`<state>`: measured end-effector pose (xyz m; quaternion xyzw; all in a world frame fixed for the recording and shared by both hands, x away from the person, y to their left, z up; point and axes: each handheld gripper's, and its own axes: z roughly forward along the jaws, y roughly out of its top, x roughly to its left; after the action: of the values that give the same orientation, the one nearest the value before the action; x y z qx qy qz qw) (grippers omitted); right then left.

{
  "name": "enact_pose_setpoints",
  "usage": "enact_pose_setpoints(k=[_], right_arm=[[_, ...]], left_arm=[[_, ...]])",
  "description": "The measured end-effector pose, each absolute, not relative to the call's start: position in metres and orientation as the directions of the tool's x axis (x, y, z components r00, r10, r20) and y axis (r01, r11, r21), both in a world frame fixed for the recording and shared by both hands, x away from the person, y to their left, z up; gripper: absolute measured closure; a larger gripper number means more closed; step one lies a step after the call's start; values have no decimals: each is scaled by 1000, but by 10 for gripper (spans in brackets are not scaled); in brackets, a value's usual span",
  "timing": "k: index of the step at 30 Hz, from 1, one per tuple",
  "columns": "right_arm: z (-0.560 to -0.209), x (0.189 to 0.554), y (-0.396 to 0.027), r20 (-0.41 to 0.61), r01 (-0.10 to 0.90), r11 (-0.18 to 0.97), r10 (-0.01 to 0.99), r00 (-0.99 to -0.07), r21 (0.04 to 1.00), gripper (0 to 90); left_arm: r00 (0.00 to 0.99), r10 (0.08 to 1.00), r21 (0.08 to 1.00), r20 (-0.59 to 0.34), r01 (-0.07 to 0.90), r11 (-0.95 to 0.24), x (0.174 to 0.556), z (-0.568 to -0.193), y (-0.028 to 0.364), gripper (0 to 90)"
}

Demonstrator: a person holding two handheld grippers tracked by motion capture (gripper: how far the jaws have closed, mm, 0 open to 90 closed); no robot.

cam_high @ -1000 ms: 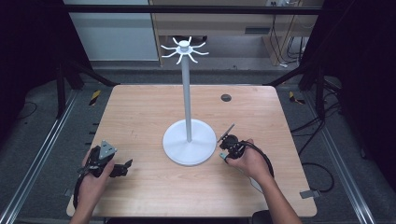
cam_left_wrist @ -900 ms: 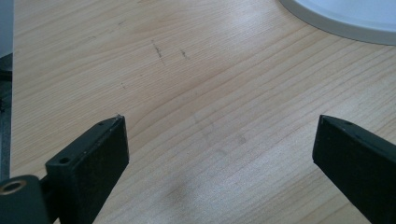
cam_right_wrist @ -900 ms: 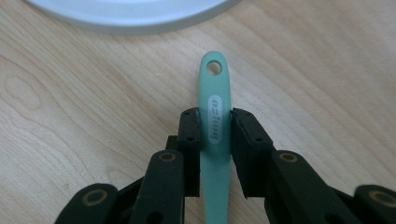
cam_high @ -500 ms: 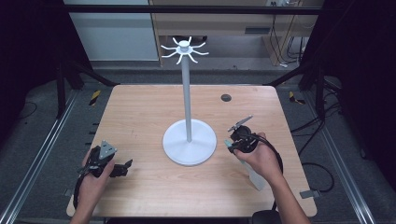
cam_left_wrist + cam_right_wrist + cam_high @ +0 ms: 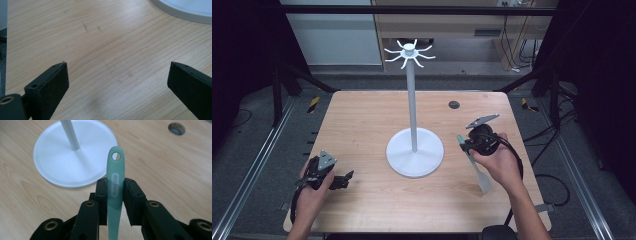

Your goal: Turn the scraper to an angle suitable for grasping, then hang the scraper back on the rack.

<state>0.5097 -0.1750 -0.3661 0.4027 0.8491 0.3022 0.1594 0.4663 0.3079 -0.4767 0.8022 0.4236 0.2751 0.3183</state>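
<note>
My right gripper (image 5: 115,182) is shut on the handle of a mint-green spatula (image 5: 115,192), whose hanging hole pokes out past the jaws. In the high view the right gripper (image 5: 463,143) hovers right of the white stand's base (image 5: 398,150), and the spatula's pale blade (image 5: 482,180) trails back under the hand, above the table. The stand's thin pole rises to a ring of hooks (image 5: 409,51). My left gripper (image 5: 345,179) rests low at the table's front left; its jaws (image 5: 117,65) stand wide apart over bare wood.
The wooden table (image 5: 362,120) has a small dark round hole (image 5: 454,104) at its back right, also seen as the hole (image 5: 176,128) in the right gripper view. The stand's base rim (image 5: 185,11) lies beyond the left gripper. Dark frame rails flank the table.
My right gripper has risen and drifted right, away from the stand's base, carrying the spatula up with it. The left hand has stayed put.
</note>
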Motion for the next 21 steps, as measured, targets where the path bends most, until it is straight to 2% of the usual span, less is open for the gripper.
enact_pose_setpoints(k=[21], right_arm=[[-318, 502, -178, -33, 479, 403, 791, -611, 780, 745]], left_arm=[[487, 857, 744, 170, 507, -436, 466, -476, 309, 34]])
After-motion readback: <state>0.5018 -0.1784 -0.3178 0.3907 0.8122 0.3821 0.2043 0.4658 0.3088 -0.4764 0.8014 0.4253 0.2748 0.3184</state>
